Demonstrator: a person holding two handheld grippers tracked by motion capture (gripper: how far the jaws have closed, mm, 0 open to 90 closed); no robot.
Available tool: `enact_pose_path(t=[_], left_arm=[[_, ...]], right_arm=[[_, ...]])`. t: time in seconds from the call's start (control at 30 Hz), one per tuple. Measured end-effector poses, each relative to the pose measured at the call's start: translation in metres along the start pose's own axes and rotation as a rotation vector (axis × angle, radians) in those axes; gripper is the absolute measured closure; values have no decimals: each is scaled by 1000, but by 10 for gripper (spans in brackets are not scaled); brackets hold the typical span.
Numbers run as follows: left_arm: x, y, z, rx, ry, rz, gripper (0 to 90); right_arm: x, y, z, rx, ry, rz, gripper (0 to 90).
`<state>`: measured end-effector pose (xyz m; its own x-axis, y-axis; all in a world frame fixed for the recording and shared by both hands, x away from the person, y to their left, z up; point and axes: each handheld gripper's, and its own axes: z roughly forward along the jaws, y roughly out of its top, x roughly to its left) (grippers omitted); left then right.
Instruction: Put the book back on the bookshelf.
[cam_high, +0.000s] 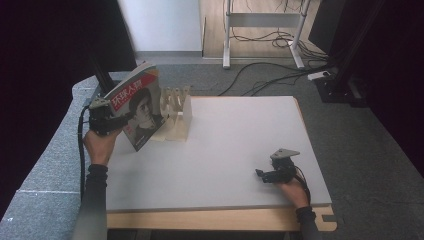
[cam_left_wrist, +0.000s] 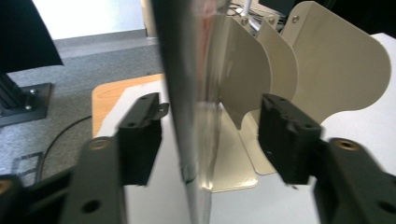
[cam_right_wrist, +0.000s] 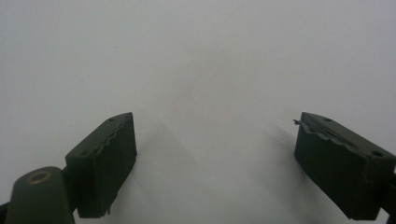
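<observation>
Your white table (cam_high: 225, 150) carried everything here. At its far left corner stood the beige file rack (cam_high: 176, 116), its curved dividers upright; in the left gripper view those dividers (cam_left_wrist: 327, 60) rose just behind the magazine, and the slots you could see between them were bare. Whether the magazine's bottom edge sat inside the rack's first slot or just beside it could not be told, because the cover hid the rack's near side from above.

The magazine (cam_high: 139, 106) stood tilted at the rack's left end, its red-titled cover with a portrait facing you. In the left gripper view it showed edge-on (cam_left_wrist: 191, 93), a blurred grey band whose top was cut off by the frame.

Your left gripper (cam_high: 112, 119) had its jaws parted on either side of that edge: neither pad pressed on the magazine, and a gap showed on each side. Your left hand (cam_high: 99, 142) held the gripper just off the table's left edge.

Your right gripper (cam_high: 265, 175) lay low over the table near the front right corner, well apart from the rack. Its jaws stood spread wide with nothing but bare white table (cam_right_wrist: 196, 70) between them
</observation>
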<state>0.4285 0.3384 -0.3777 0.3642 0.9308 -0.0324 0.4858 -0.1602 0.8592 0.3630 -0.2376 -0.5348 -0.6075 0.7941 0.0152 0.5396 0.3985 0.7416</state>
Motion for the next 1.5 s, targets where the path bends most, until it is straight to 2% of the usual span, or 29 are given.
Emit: enact_pose_path(t=[0.07, 0.17, 0.3, 0.47, 0.83, 0.97, 1.27, 1.5], left_arm=[[1, -2, -2, -14, -8, -2, 322], [2, -6, -7, -33, -44, -14, 236], [3, -8, -12, -39, -66, -31, 155], [3, -10, -23, -46, -87, -40, 131], [-5, -19, -52, -39, -88, -7, 29], [-12, -25, -61, -36, -108, 7, 0], [-34, -37, -76, -61, -154, 47, 0], [-59, -43, -73, -59, -208, 95, 0]], right_arm=[[0, 0, 0, 1, 0, 2, 120], [1, 0, 0, 2, -4, -2, 120], [1, 0, 0, 1, -4, -1, 119], [1, 0, 0, 1, -5, -2, 120], [1, 0, 0, 0, -7, -3, 120], [1, 0, 0, 1, -7, -2, 120], [1, 0, 0, 1, -9, -4, 120], [1, 0, 0, 0, -11, -5, 121]])
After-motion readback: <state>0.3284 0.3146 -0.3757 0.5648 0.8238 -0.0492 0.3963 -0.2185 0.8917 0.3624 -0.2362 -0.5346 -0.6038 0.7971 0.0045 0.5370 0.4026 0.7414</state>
